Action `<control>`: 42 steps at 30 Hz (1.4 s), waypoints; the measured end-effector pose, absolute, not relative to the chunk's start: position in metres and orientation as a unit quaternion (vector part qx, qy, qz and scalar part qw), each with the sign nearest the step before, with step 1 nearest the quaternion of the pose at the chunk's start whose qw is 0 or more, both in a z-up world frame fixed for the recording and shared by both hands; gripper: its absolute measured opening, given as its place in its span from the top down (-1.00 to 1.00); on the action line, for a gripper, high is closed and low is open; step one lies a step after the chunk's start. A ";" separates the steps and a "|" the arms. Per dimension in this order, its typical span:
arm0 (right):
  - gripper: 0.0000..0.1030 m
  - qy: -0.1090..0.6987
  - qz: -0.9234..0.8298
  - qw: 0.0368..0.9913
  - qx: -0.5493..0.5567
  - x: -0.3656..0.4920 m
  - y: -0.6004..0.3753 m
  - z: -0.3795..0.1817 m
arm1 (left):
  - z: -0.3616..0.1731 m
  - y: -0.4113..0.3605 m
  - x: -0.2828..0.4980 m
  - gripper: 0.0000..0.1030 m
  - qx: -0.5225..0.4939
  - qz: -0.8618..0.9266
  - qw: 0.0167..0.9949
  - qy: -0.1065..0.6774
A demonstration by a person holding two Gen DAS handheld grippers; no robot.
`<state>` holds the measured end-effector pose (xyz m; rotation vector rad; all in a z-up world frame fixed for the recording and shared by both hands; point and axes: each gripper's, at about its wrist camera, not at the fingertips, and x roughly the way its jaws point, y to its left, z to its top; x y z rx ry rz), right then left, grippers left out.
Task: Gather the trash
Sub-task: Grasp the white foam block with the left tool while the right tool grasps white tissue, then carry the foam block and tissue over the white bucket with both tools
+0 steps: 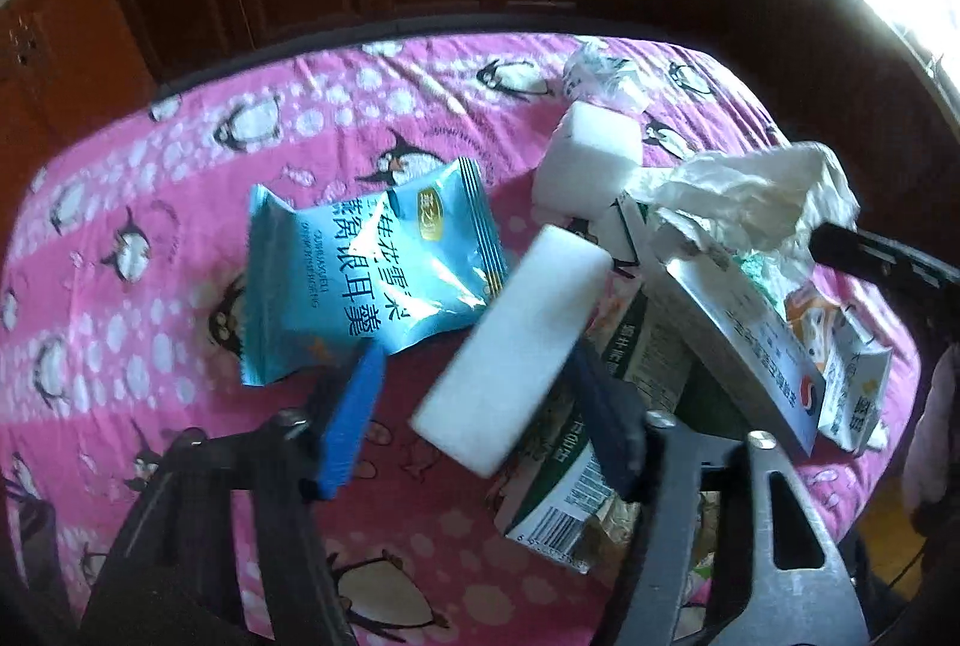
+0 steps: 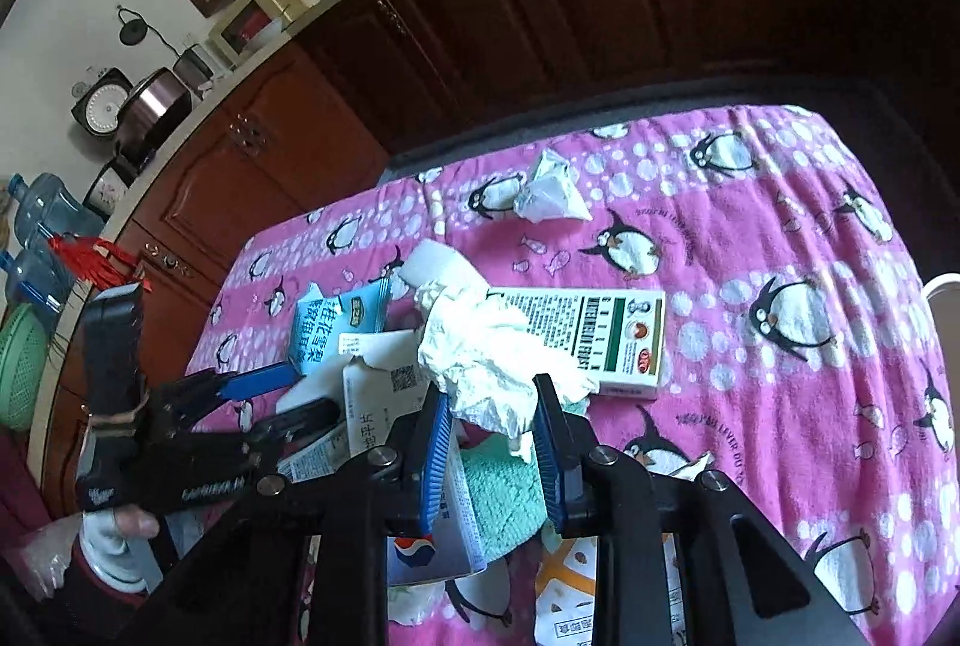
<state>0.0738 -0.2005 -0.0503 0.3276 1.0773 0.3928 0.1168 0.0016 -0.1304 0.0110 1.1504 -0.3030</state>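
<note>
On the pink penguin tablecloth [image 1: 150,238] lies a pile of trash. My left gripper [image 1: 474,382] is open around a white foam block [image 1: 516,340] that lies tilted between its blue fingers, not clamped. A light blue snack packet [image 1: 372,274] lies just left of it. My right gripper [image 2: 495,394] is shut on a crumpled white tissue [image 2: 480,346] and holds it over flattened cartons. The tissue also shows in the left wrist view [image 1: 750,196]. The left gripper shows in the right wrist view [image 2: 282,394].
A second foam block [image 1: 588,154] and a plastic wrap [image 1: 600,70] lie farther back. A green-and-white box [image 2: 600,334], a teal cloth [image 2: 504,496] and flattened milk cartons [image 1: 738,334] lie in the pile. A crumpled wrapper [image 2: 549,193] lies apart. Dark wood cabinets [image 2: 540,16] stand beyond the table.
</note>
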 end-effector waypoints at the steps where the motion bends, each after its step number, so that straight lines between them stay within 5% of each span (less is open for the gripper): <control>1: 0.59 0.505 0.187 0.829 0.153 0.073 -0.199 -0.048 | -0.132 0.001 0.117 0.10 0.000 -0.145 0.826 0.545; 18: 0.75 0.448 0.181 0.859 0.171 0.042 -0.241 -0.001 | -0.046 -0.005 0.077 0.29 -0.015 -0.176 0.865 0.469; 33: 0.75 0.379 0.050 0.895 0.230 0.002 -0.387 0.038 | -0.016 -0.148 0.083 0.29 0.020 -0.274 0.845 0.458; 42: 0.75 0.397 -0.065 0.886 0.228 -0.010 -0.465 0.009 | -0.028 -0.254 0.101 0.29 0.042 -0.315 0.821 0.474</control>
